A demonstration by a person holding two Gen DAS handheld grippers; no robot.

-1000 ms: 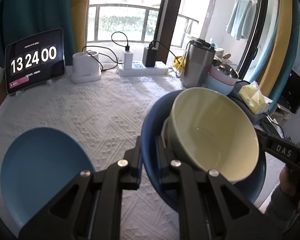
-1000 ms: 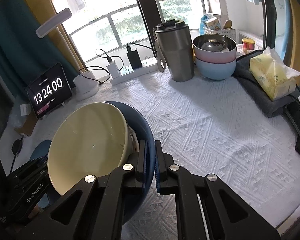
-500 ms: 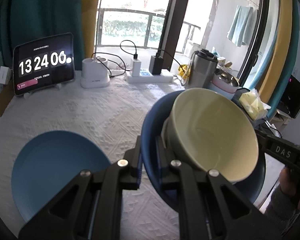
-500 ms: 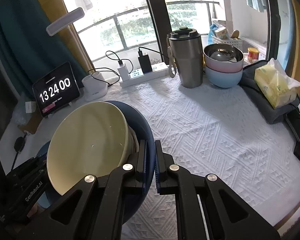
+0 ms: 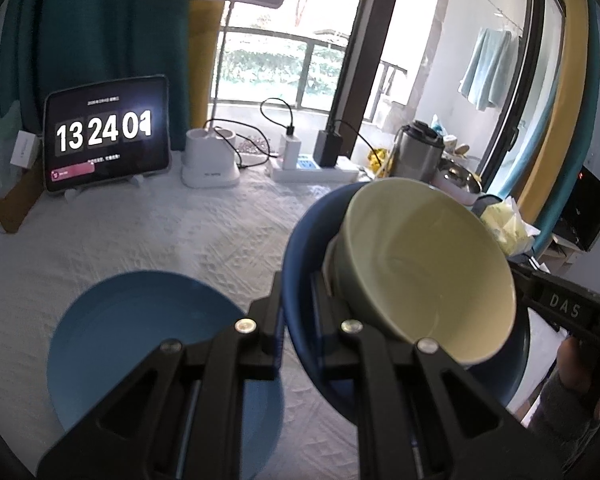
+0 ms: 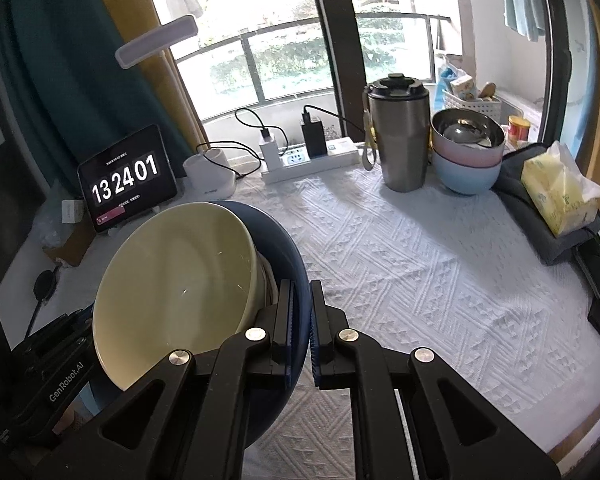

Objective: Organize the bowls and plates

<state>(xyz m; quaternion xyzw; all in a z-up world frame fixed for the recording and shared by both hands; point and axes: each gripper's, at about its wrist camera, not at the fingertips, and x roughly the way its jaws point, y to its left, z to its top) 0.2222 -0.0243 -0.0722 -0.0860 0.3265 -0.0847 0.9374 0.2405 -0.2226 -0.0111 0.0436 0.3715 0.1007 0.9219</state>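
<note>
Raised dark plate [image 6: 288, 252] clears steel tumbler [image 6: 400, 136], stacked bowls [image 6: 466, 152].

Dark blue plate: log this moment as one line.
left gripper: shut on dark blue plate | right gripper: shut on dark blue plate | load: cream bowl | lighter blue plate: on table

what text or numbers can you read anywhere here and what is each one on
"13 24 01": clock digits on the tablet screen.
"GenRobot.AI": white lettering on the left claw's body, seen from the right wrist.
"DAS": raised letters on the right claw's body, seen from the left wrist.
Small lines above and below the digits on the tablet: too small to read.
Print on the yellow tissue pack and on the white lamp base: too blurred to read.
</note>
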